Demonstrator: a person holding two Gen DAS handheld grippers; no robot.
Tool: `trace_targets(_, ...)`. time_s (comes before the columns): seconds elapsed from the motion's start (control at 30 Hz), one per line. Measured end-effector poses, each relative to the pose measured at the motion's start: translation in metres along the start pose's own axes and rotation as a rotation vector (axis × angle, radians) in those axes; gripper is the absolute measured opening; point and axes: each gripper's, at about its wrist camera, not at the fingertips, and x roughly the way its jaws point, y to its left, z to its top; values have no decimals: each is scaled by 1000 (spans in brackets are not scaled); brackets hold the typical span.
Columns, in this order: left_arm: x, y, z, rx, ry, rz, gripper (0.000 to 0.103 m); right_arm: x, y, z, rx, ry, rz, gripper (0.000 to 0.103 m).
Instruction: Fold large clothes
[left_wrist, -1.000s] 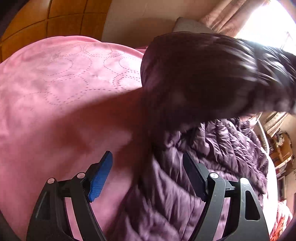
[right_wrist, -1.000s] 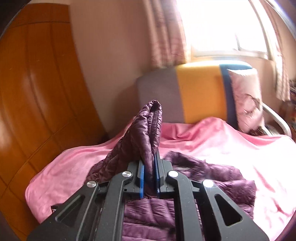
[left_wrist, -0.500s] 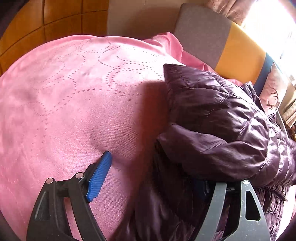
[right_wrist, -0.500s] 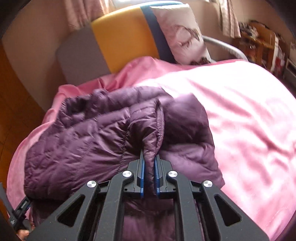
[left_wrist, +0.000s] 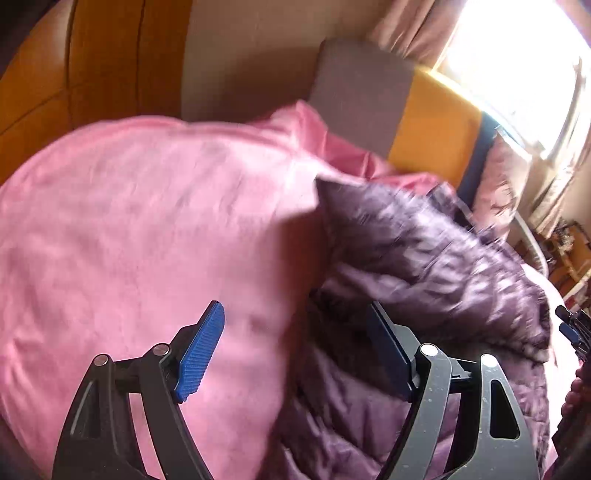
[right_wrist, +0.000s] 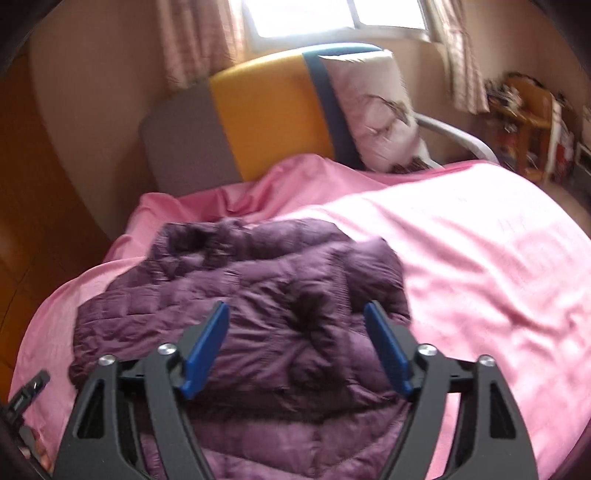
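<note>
Your purple puffer jacket (right_wrist: 266, 317) lies bunched on the pink bedspread (right_wrist: 480, 266), short of the grey-and-yellow headboard (right_wrist: 266, 122); your right gripper (right_wrist: 297, 345) has just been opening and now hangs spread above the jacket, gripping nothing; your left gripper (left_wrist: 295, 350) also stands wide and empty at the jacket's edge; motion blur hides the quilting; no writing is legible.
</note>
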Motion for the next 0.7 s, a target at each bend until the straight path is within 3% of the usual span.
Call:
trace_targets(0.07, -2, -8, 10, 12, -22, -41, 78, 0, 19, 1, -54, -7, 24, 89)
trace_targets(0.23, 13, -45, 36, 46, -36, -144, 78, 40, 53, 4, -156, 51, -2, 89)
trace_targets(0.4, 44, -83, 55, 103, -35, -194, 78, 78, 49, 1, -166, 109, -71, 90)
trace_targets(0.7, 126, -93, 39, 152, 127, -157, 78, 121, 22, -31, -169, 164, -130, 91)
